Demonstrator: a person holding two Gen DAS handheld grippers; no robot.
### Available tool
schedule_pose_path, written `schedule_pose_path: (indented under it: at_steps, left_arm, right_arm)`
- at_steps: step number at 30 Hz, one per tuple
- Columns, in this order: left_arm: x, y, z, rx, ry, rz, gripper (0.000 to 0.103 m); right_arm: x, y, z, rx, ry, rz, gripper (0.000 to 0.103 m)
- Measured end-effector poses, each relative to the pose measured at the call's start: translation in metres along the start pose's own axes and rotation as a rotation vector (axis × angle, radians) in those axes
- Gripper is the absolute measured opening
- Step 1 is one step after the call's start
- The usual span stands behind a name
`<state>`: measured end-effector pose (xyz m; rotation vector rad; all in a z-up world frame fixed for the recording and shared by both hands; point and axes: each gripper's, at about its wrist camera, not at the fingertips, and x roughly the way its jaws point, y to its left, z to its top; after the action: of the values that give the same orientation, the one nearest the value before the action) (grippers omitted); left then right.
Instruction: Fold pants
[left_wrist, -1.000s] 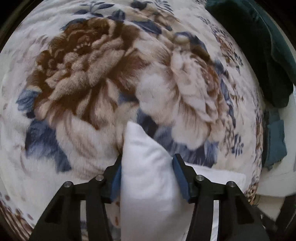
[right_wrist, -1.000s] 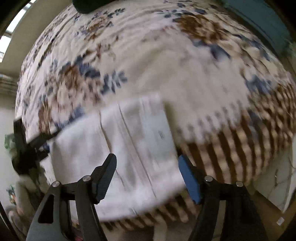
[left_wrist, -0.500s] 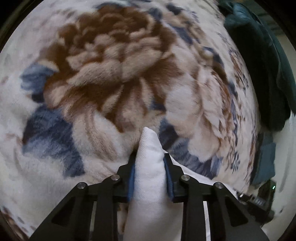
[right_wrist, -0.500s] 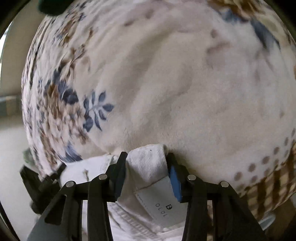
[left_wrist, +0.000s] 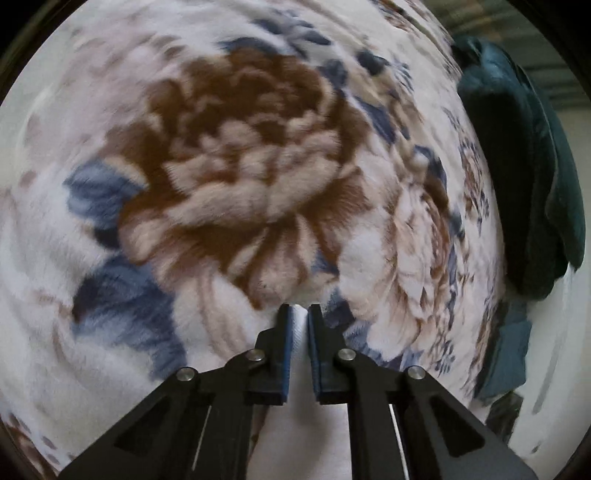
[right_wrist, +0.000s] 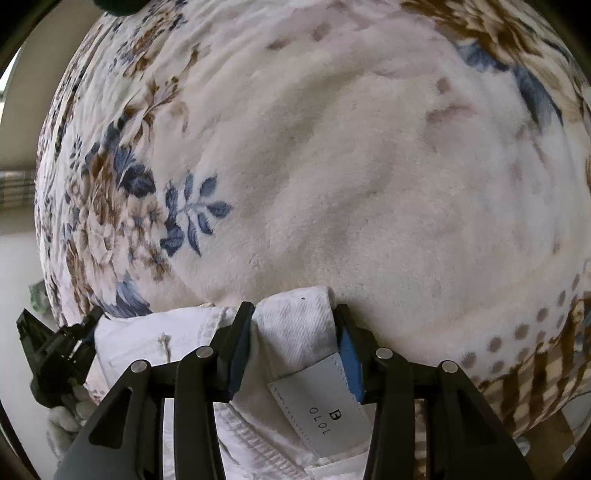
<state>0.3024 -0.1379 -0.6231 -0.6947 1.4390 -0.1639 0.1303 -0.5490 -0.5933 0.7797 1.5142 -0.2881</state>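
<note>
The white pants (right_wrist: 295, 332) lie on a floral fleece blanket (right_wrist: 332, 166). In the right wrist view my right gripper (right_wrist: 293, 325) is around the waistband corner with its grey label (right_wrist: 325, 402); the pads touch the cloth on both sides. In the left wrist view my left gripper (left_wrist: 298, 314) is shut tight on a thin white fold of the pants (left_wrist: 299, 424), over the blanket's big brown flower (left_wrist: 240, 177). The left gripper (right_wrist: 59, 350) also shows at the far left of the right wrist view, at the pants' other end.
A dark teal garment (left_wrist: 524, 177) lies at the blanket's right edge in the left wrist view, with a blue cloth (left_wrist: 506, 358) below it. The blanket's brown checked border (right_wrist: 535, 369) drops off at the lower right of the right wrist view.
Both grippers closed on the pants: the right came down from above onto the waistband corner, the left pinched its fold much tighter. The left view shifted across the blanket.
</note>
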Motion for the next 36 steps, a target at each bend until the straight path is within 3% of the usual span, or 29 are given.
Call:
schedule_pose_path:
  at_steps: [2, 5, 6, 7, 9, 13, 17, 18, 19, 21, 23, 26, 29, 32, 33, 34, 36]
  left_arm:
    - [-0.005, -0.006, -0.001, 0.026, -0.002, 0.012, 0.011]
    - [-0.018, -0.017, -0.01, 0.096, 0.008, 0.045, 0.037]
    - [-0.028, -0.019, -0.021, 0.126, -0.018, 0.041, 0.053]
    - [-0.034, -0.018, -0.028, 0.138, -0.027, 0.033, 0.077]
    - [-0.041, -0.013, -0.056, 0.147, 0.01, -0.016, 0.092]
    - [-0.037, 0.006, -0.107, 0.115, 0.109, -0.017, 0.092]
    - [-0.027, 0.031, -0.153, 0.062, 0.188, 0.004, 0.09]
    - [-0.024, 0.038, -0.162, 0.06, 0.191, 0.008, 0.081]
    - [-0.025, 0.042, -0.169, 0.066, 0.179, -0.008, 0.066]
    - [-0.031, 0.04, -0.177, 0.098, 0.139, -0.035, 0.051]
    - [-0.038, 0.031, -0.182, 0.141, 0.094, -0.045, 0.043]
    - [-0.041, 0.037, -0.181, 0.1, 0.084, -0.095, 0.039]
    - [-0.038, 0.056, -0.179, 0.02, 0.106, -0.145, 0.038]
    - [-0.029, 0.07, -0.183, -0.075, 0.11, -0.186, 0.039]
    - [-0.03, 0.068, -0.183, -0.062, 0.099, -0.188, 0.041]
    - [-0.031, 0.065, -0.181, -0.045, 0.095, -0.184, 0.046]
    - [-0.023, 0.063, -0.175, -0.063, 0.124, -0.221, 0.057]
  right_arm:
    - [0.001, 0.003, 0.001, -0.014, -0.005, -0.008, 0.049]
    - [-0.001, 0.003, 0.001, -0.028, -0.008, -0.008, 0.052]
    - [-0.006, 0.002, -0.001, -0.034, -0.02, 0.007, 0.056]
    - [-0.013, 0.001, -0.005, -0.047, -0.041, 0.022, 0.059]
    - [-0.03, -0.001, -0.018, -0.07, -0.089, 0.047, 0.063]
    - [-0.065, -0.011, -0.069, -0.113, -0.147, 0.121, 0.063]
    - [-0.063, -0.027, -0.121, -0.039, -0.05, 0.156, 0.063]
    - [-0.055, -0.034, -0.134, 0.016, -0.006, 0.155, 0.063]
    - [-0.045, -0.038, -0.143, 0.058, 0.036, 0.172, 0.063]
    - [-0.014, -0.048, -0.165, 0.168, 0.151, 0.257, 0.063]
    - [0.011, -0.048, -0.174, 0.232, 0.2, 0.331, 0.062]
    - [0.035, -0.044, -0.179, 0.35, 0.194, 0.466, 0.033]
    - [0.038, -0.044, -0.186, 0.405, 0.165, 0.41, 0.027]
    - [0.028, -0.038, -0.191, 0.361, 0.134, 0.252, 0.027]
    - [0.026, -0.031, -0.19, 0.321, 0.129, 0.224, 0.027]
    - [0.025, -0.021, -0.188, 0.261, 0.126, 0.202, 0.029]
    - [0.028, -0.014, -0.186, 0.186, 0.142, 0.221, 0.048]
